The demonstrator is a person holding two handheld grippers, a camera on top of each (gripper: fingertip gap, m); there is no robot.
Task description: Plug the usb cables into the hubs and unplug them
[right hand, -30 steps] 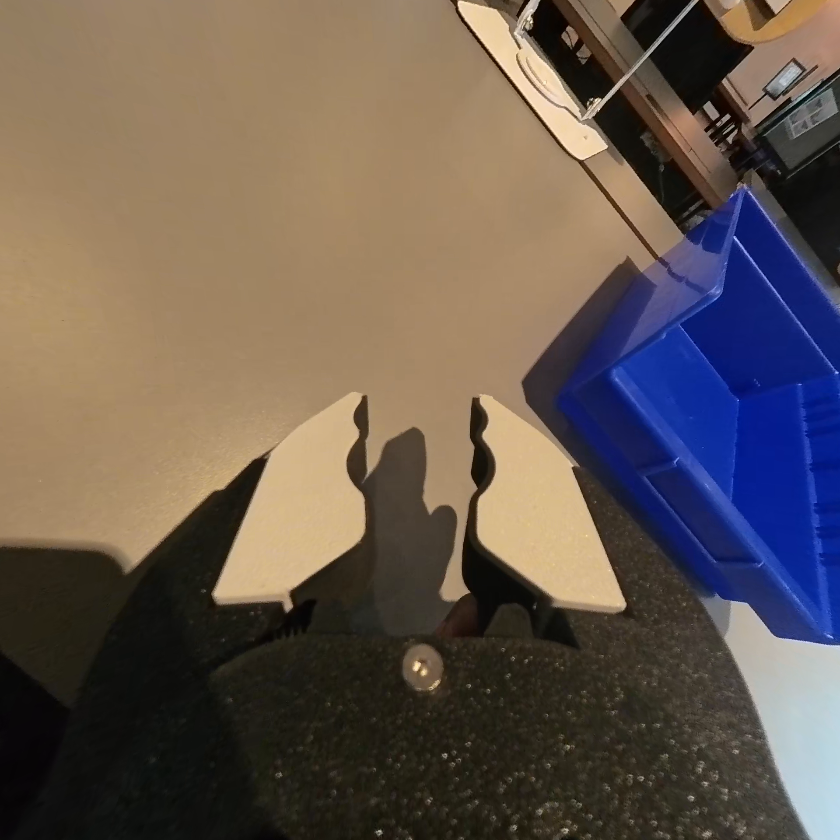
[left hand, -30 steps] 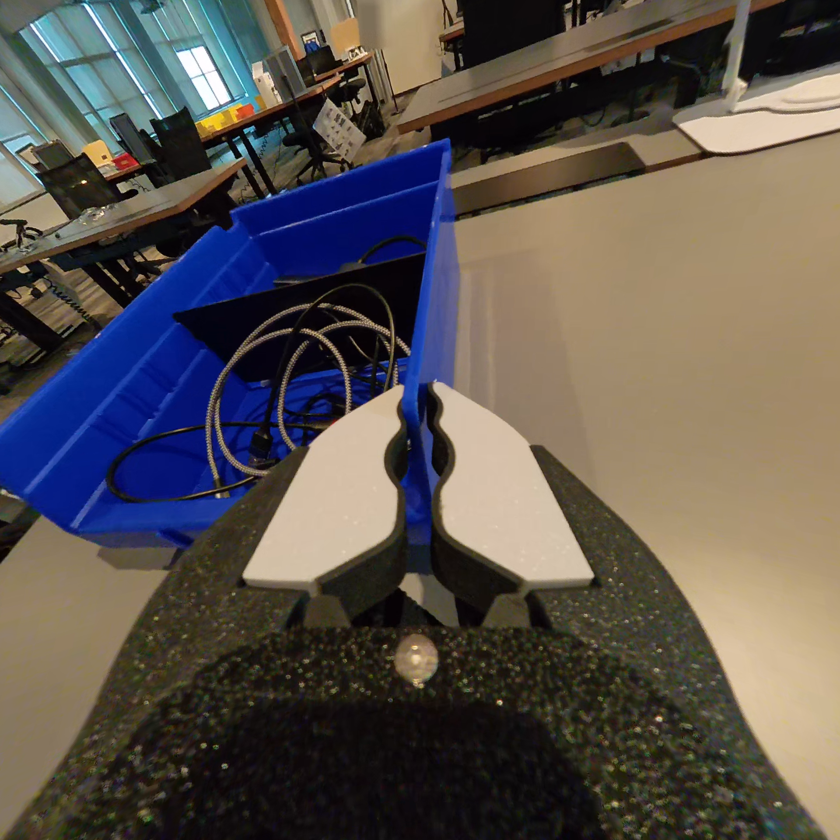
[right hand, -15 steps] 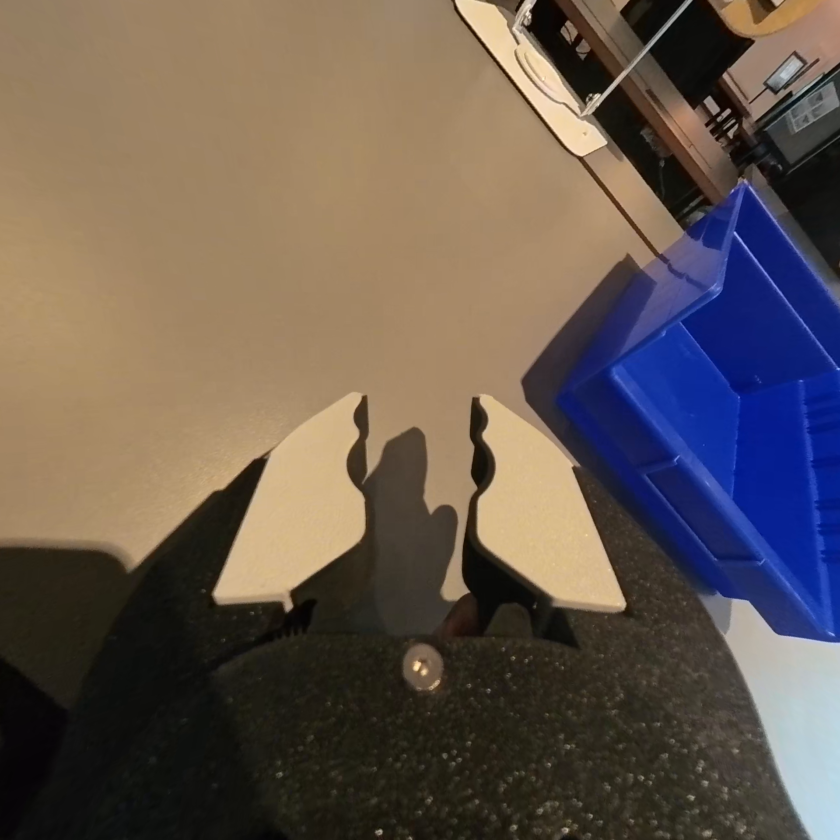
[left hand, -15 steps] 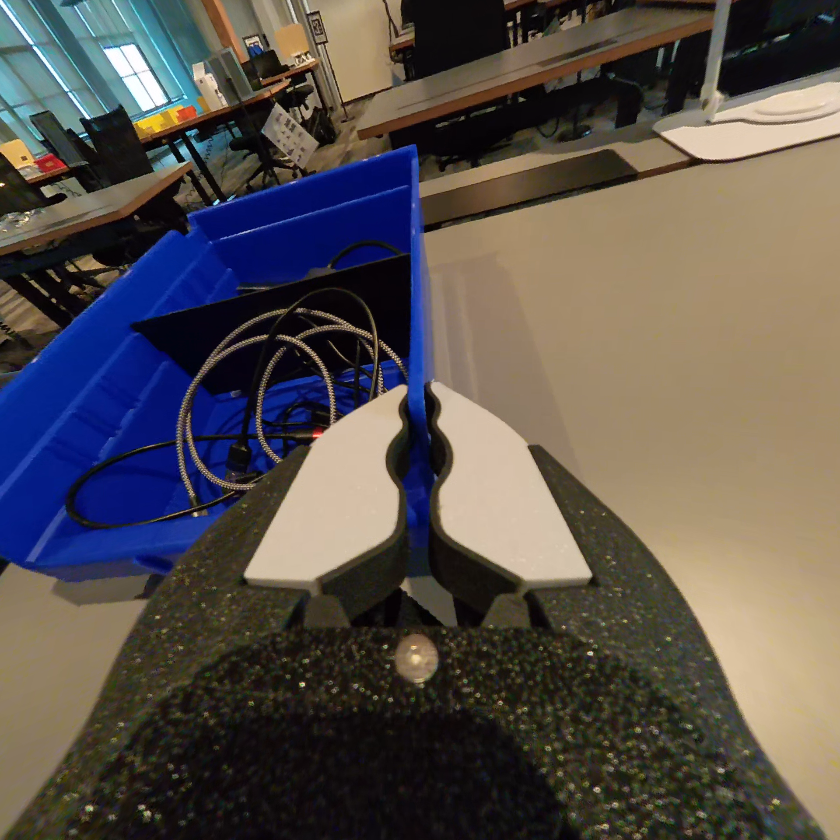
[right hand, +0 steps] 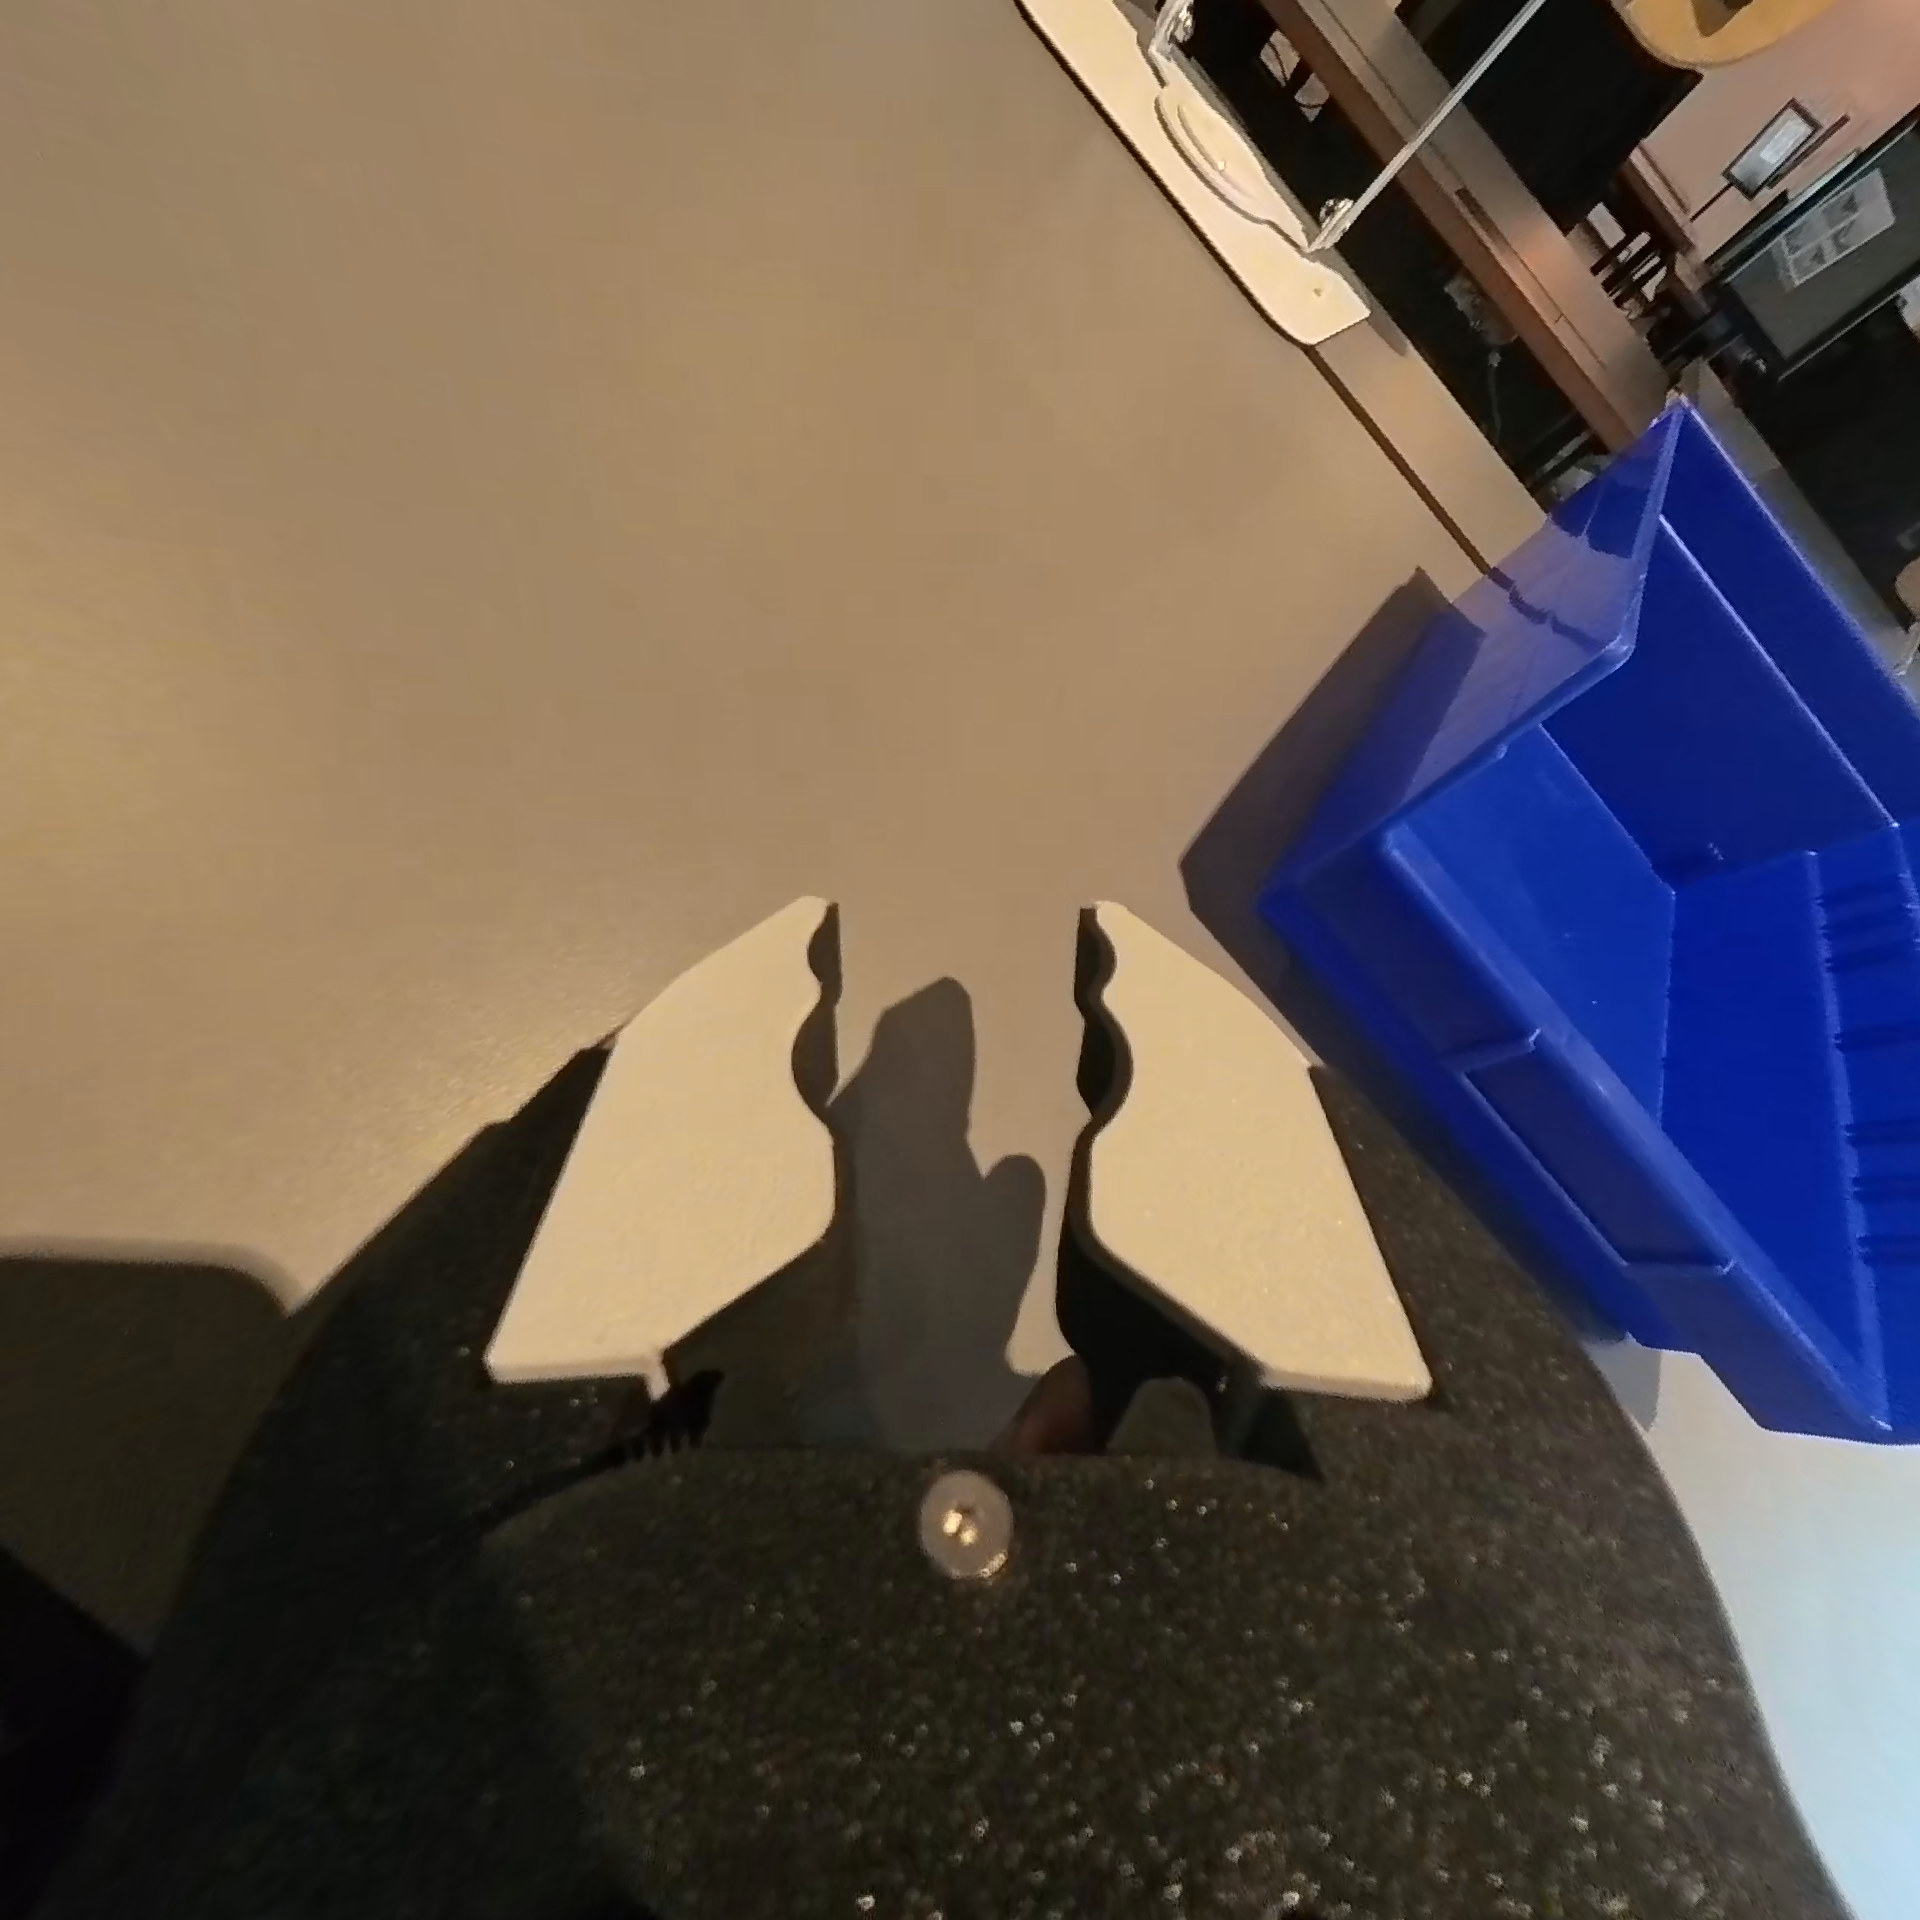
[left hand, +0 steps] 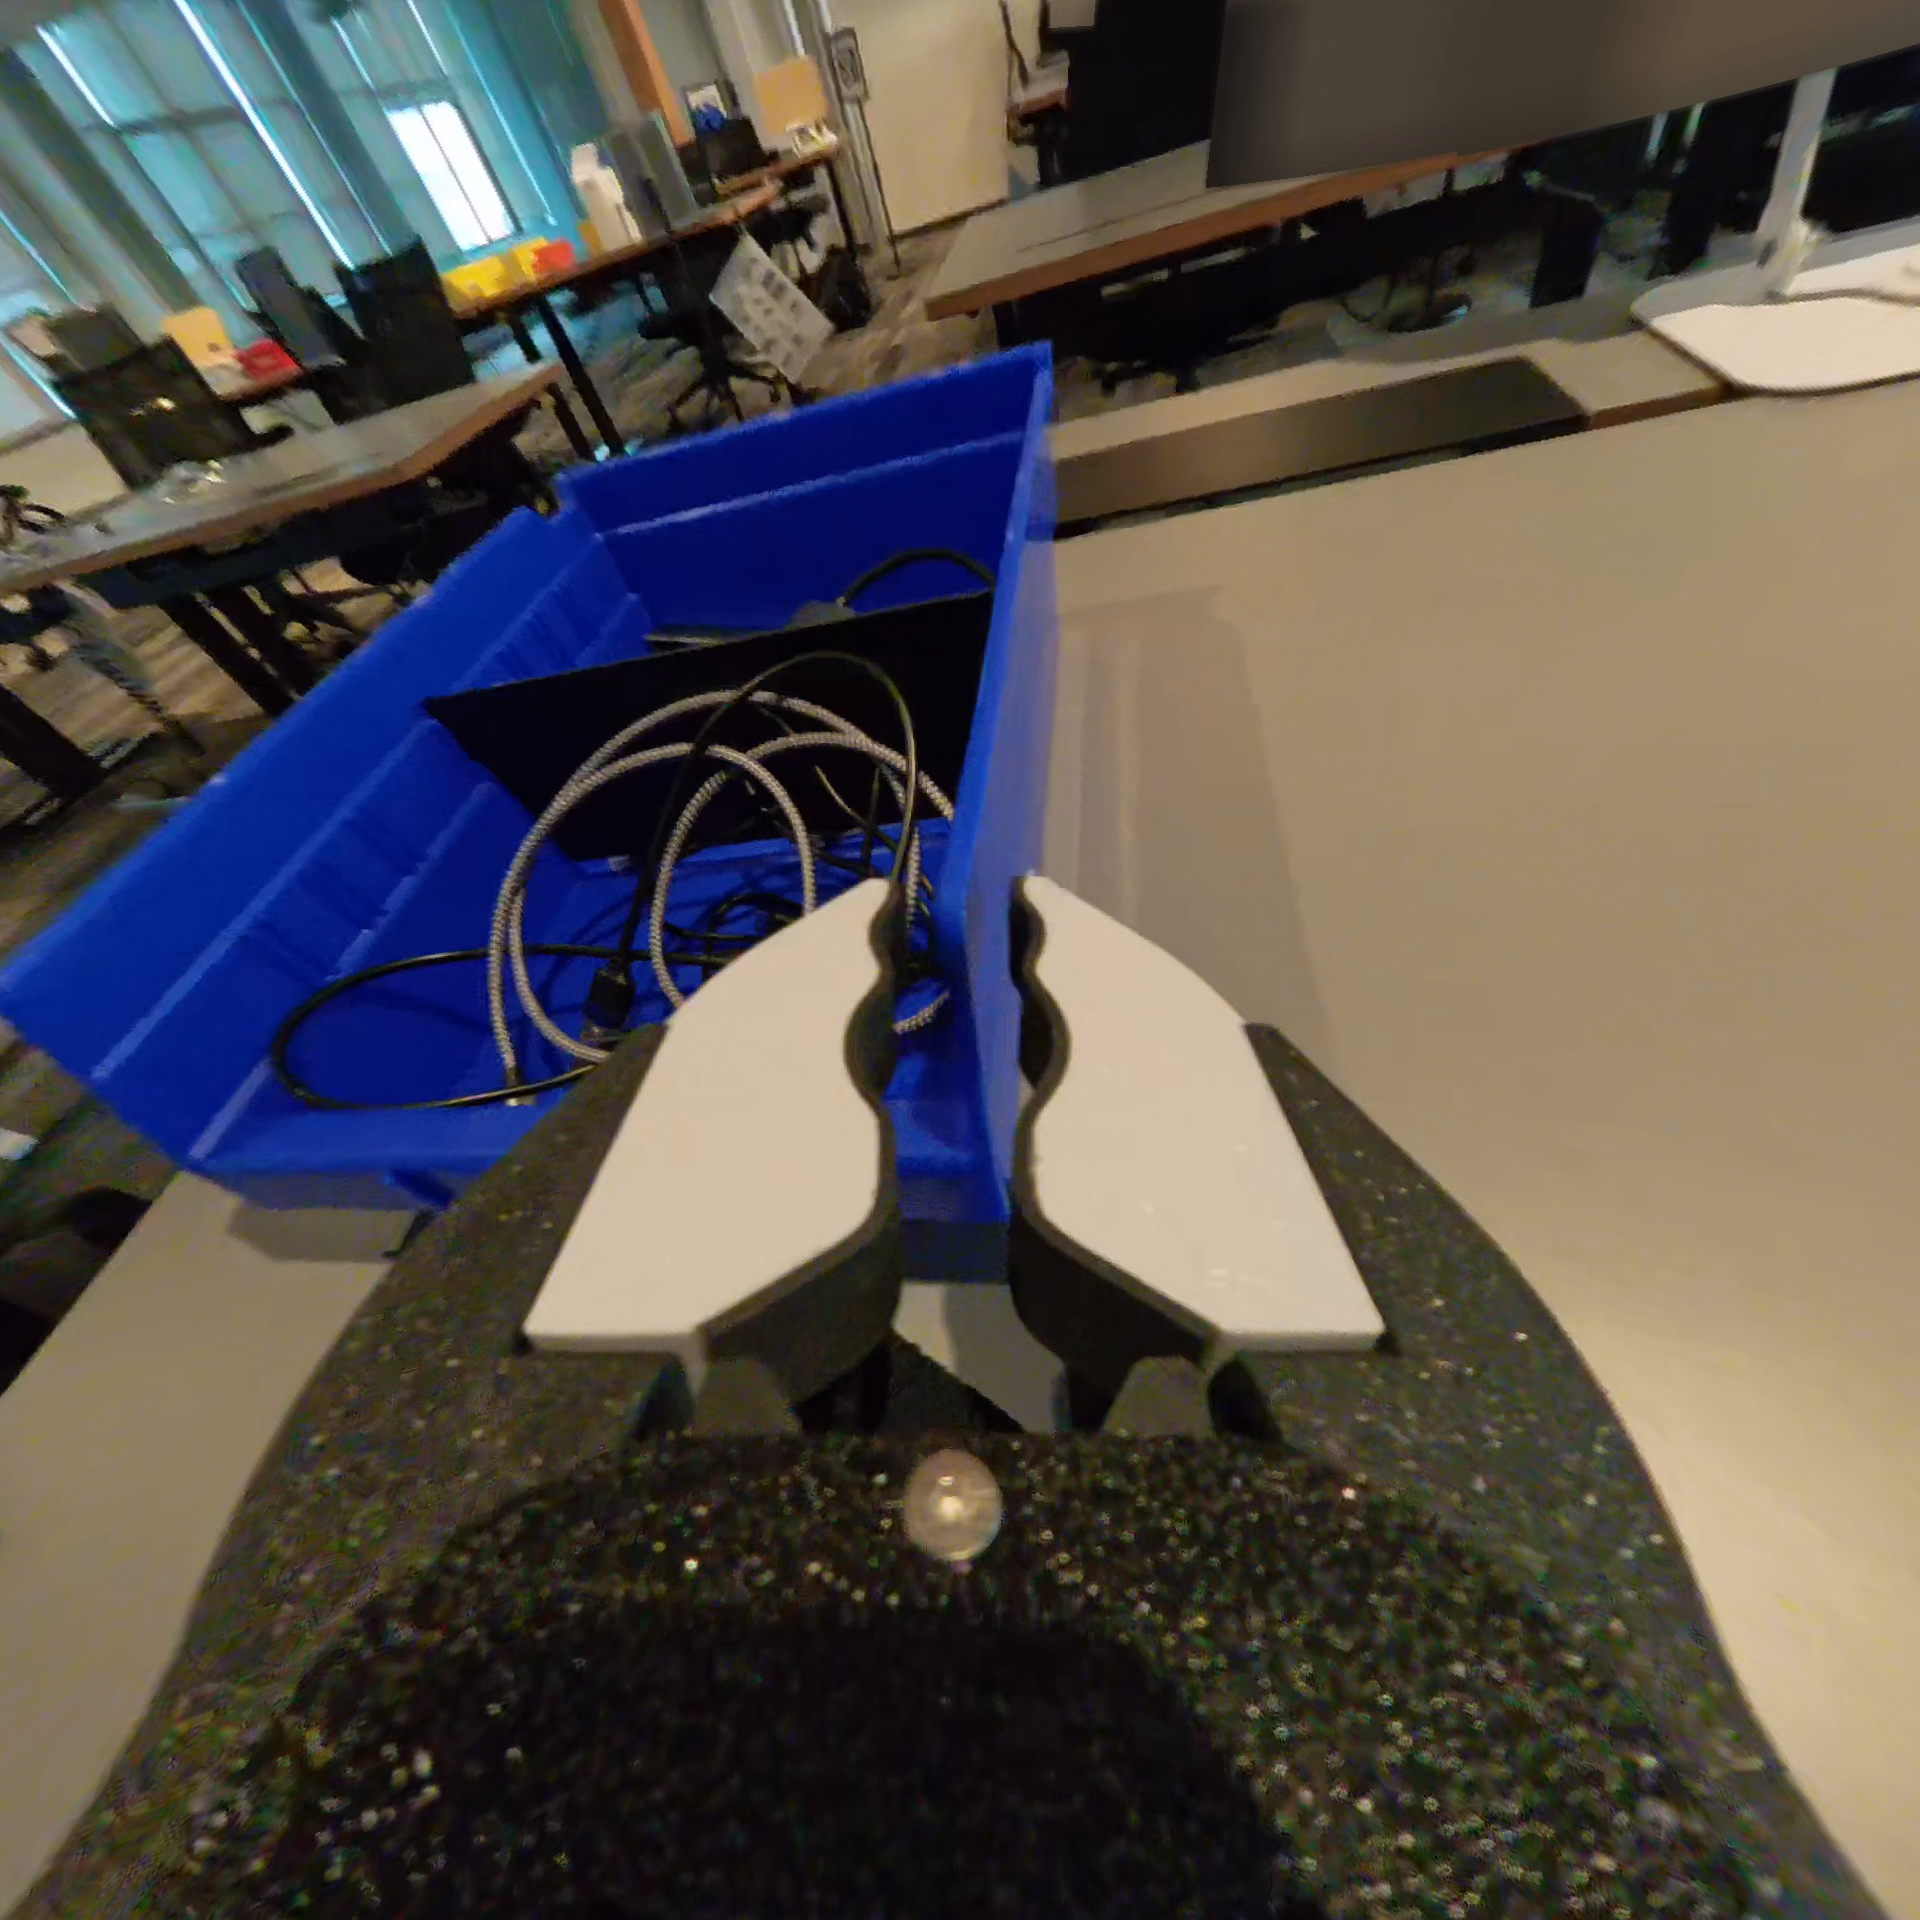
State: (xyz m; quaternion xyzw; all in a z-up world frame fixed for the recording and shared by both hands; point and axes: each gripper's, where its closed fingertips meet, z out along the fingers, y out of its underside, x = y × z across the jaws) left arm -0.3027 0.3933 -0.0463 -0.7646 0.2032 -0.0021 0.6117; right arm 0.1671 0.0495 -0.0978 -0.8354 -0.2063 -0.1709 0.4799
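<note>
A blue bin (left hand: 312, 935) sits at the table's left edge. It holds a tangle of braided grey and black USB cables (left hand: 665, 831) in front of a black divider (left hand: 727, 707). A dark flat item with a black cord (left hand: 831, 613) lies behind the divider. My left gripper (left hand: 954, 894) is open, with its fingers on either side of the bin's right wall and apart from it. My right gripper (right hand: 956, 914) is open and empty, hovering over the bare grey table (right hand: 623, 520). A blue bin (right hand: 1558, 1039) shows at its right, and the part in view is empty.
A white flat lamp base (right hand: 1226, 156) stands at the table's far edge, and also shows in the left wrist view (left hand: 1787, 332). A black strip (left hand: 1309, 436) runs along the far edge of the table. Other desks and chairs stand beyond. About 60 centimeters separates my left fingertips from my right.
My left gripper was shut on the bin's right wall and has opened, letting it go. The bin has come down level. The right gripper has barely moved.
</note>
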